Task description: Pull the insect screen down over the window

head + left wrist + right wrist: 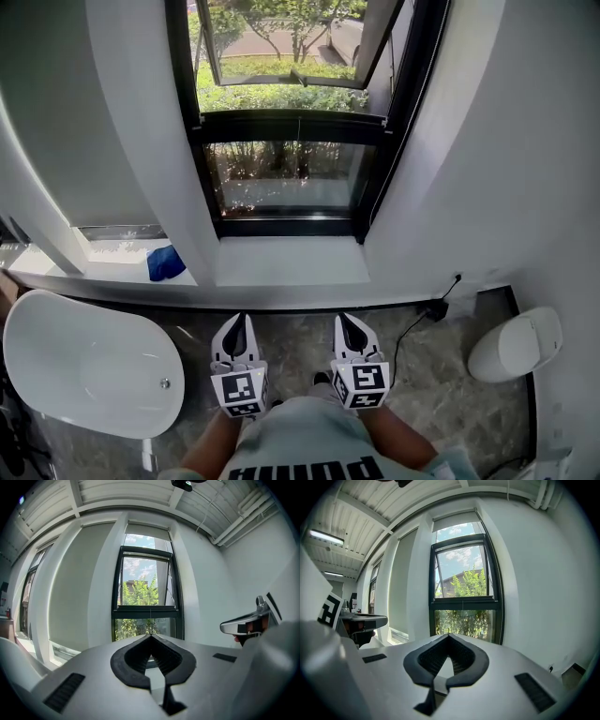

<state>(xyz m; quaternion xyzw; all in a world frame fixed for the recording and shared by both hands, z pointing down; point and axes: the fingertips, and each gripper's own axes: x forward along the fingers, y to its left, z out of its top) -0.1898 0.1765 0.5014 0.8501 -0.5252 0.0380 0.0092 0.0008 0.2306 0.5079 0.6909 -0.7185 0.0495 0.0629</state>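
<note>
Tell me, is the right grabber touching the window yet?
Apart. In the head view the right gripper is held low by the person's body, with floor and the white sill between it and the window.

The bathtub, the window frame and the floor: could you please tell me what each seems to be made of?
Bathtub: glossy white, likely acrylic or ceramic, given its smooth moulded rim and soft reflections. Window frame: black, satin, probably painted metal; slim straight profiles. Floor: polished grey stone or stone-look tile, with pale veining.
</note>
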